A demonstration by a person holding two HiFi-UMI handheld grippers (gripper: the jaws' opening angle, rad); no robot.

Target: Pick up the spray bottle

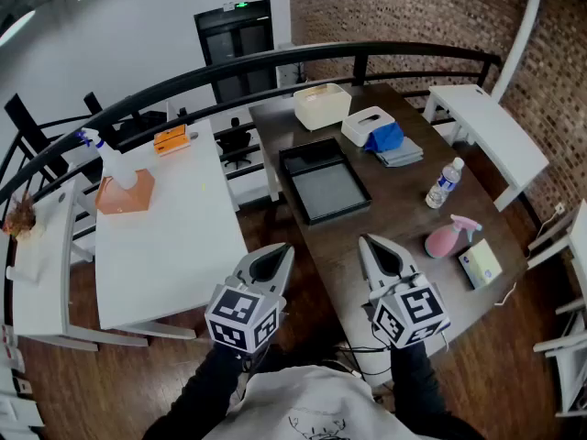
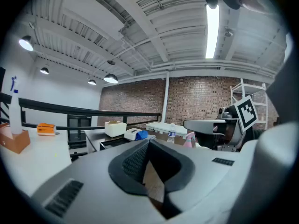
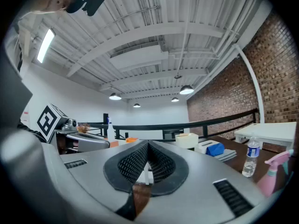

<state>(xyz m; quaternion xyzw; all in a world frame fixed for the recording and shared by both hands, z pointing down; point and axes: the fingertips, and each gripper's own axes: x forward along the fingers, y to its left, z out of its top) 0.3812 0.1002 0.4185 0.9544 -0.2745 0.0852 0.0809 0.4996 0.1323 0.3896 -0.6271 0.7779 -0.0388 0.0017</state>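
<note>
Your right gripper [image 1: 378,255] and left gripper [image 1: 273,262]: jaws shut, empty. Target spray bottle [image 1: 449,236]: on counter [image 1: 394,211], ahead-right of right jaws, well apart. Risk: reach with jaws shut and you topple it.

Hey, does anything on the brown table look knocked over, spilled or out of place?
Nothing stands out. The pink spray bottle and water bottle stand upright on the brown table, the black tray lies flat, and no spill shows.
</note>
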